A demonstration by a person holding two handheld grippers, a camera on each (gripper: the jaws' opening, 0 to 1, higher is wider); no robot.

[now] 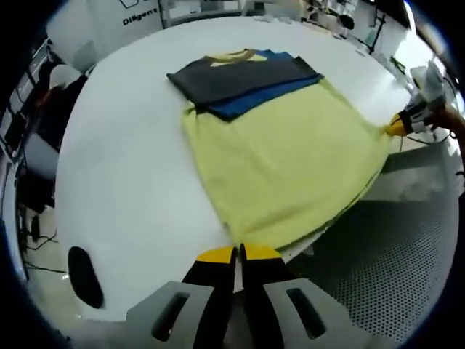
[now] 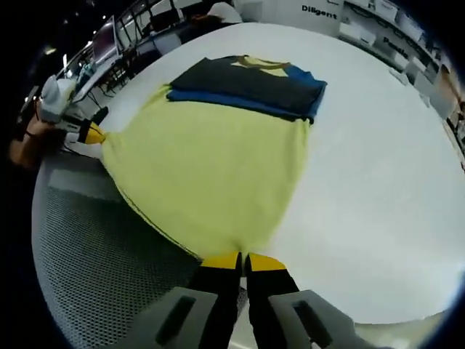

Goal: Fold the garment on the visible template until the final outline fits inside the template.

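Observation:
A yellow garment (image 1: 283, 160) lies flat on the white round table (image 1: 123, 167), its hem hanging a little over the near edge. Dark grey and blue sleeves (image 1: 243, 80) are folded across its top end. In the left gripper view my left gripper (image 1: 238, 251) is shut on one hem corner, and my right gripper (image 1: 402, 125) pinches the other corner at the right. The right gripper view shows the same garment (image 2: 211, 167) and folded sleeves (image 2: 251, 86), with my right gripper (image 2: 243, 259) shut on the hem and my left gripper (image 2: 90, 133) on the far corner.
Below the table edge lies a grey perforated floor (image 1: 392, 254). A dark oval mark (image 1: 83, 276) sits on the table near its left edge. Chairs and desks (image 2: 138, 33) stand beyond the table, and a white wall with lettering (image 2: 320, 10) is behind.

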